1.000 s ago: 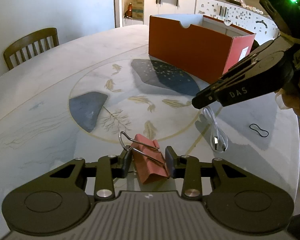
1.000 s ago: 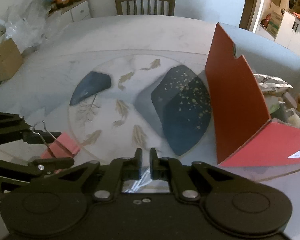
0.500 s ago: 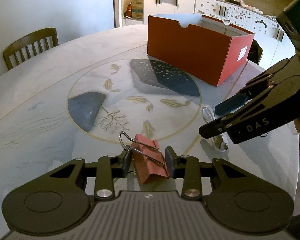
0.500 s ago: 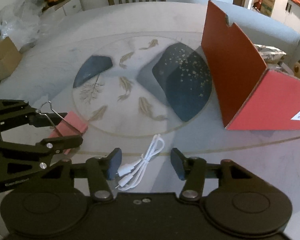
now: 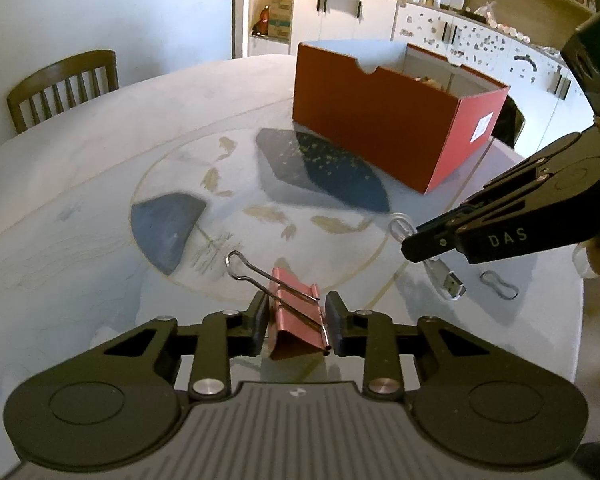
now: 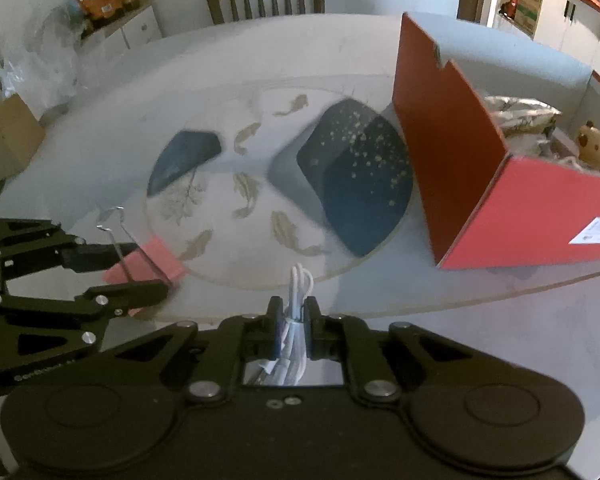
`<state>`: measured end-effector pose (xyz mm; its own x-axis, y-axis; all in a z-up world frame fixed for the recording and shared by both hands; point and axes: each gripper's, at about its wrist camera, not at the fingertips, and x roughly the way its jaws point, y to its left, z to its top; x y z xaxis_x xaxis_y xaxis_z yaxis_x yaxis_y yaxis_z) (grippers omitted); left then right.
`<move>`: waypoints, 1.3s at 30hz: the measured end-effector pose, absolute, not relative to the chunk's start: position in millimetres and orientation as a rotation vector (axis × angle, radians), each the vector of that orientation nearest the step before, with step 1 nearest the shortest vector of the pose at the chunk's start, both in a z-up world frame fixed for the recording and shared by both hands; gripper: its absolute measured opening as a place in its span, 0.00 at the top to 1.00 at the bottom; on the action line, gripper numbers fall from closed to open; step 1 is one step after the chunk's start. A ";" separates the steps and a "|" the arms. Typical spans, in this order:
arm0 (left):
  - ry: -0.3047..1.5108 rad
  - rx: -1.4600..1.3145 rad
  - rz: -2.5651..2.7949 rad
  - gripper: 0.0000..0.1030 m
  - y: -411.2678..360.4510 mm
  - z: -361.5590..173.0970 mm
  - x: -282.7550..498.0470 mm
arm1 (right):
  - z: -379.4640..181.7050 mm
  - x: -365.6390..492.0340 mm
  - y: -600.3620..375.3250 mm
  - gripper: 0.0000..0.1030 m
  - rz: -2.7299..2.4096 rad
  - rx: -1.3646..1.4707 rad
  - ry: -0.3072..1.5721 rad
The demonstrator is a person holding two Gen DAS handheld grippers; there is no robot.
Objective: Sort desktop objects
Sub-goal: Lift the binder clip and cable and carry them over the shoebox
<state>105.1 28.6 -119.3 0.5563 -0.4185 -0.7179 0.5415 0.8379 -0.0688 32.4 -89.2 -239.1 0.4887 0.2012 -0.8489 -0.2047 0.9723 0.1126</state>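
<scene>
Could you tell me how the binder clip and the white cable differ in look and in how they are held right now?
The binder clip is a stiff pink folded body with wire handles; the white cable is a soft coiled bundle. The left gripper holds the clip by its sides; the right gripper pinches the cable's strands together. The clip fills a wider jaw gap; the cable leaves the jaws nearly touching. Both are gripped low over the table.

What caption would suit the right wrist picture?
Right claw shut on a white cable, left claw gripping a pink binder clip beside the red box.
</scene>
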 end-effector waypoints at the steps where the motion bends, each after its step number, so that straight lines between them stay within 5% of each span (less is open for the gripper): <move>1: 0.798 0.165 -0.572 0.73 27.1 -116.9 105.3 | -235.8 31.9 -90.9 0.90 0.248 -0.002 1.025; 39: 0.635 0.125 -0.697 0.73 -141.9 6.8 144.2 | -122.6 39.6 -260.4 0.90 0.193 0.045 0.813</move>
